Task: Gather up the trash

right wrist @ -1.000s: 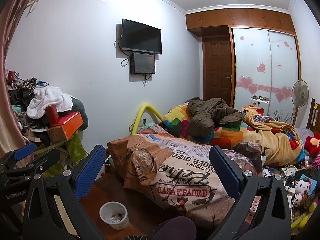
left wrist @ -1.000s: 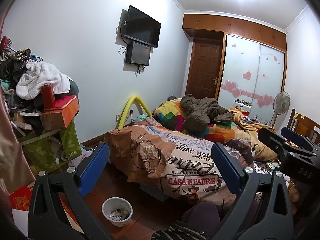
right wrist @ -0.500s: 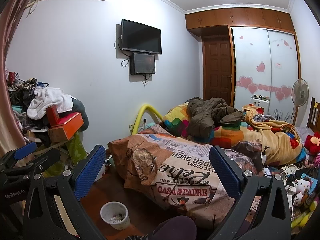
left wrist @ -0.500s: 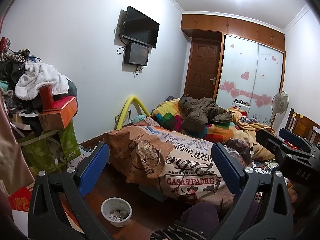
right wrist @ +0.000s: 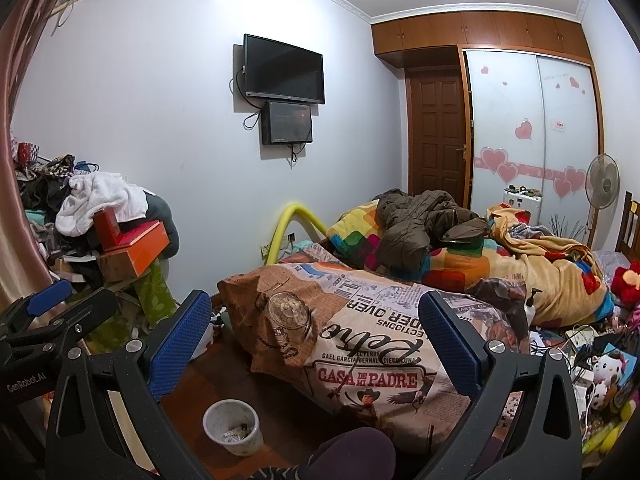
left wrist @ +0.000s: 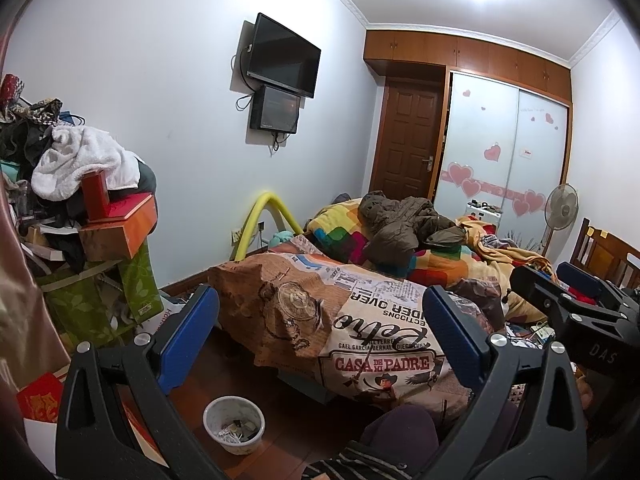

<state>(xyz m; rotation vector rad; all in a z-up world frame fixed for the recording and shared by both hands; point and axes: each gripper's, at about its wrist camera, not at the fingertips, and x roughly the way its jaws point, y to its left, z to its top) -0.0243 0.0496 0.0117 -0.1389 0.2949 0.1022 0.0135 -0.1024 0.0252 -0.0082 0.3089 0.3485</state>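
A small white waste bin (left wrist: pixel 234 423) (right wrist: pixel 233 426) with scraps of trash inside stands on the dark wood floor by the foot of the bed. My left gripper (left wrist: pixel 320 332) is open, held high above the bin, with nothing between its blue pads. My right gripper (right wrist: pixel 316 330) is open and empty too, at about the same height. Each gripper shows in the other's view: the right one at the right edge of the left wrist view, the left one at the left edge of the right wrist view. Loose small items (right wrist: pixel 596 364) litter the bed's right side.
A bed with a printed brown quilt (left wrist: pixel 360 320), a colourful blanket and a dark jacket (right wrist: pixel 420 224) fills the middle. A tall pile of clothes and boxes (left wrist: pixel 80 208) stands at left. A person's knee (right wrist: pixel 352 452) is low in front. A fan (right wrist: pixel 602 184) and wardrobe stand behind.
The left wrist view has drifted slightly, so the room sits a little further left and lower. Both grippers stay open and empty.
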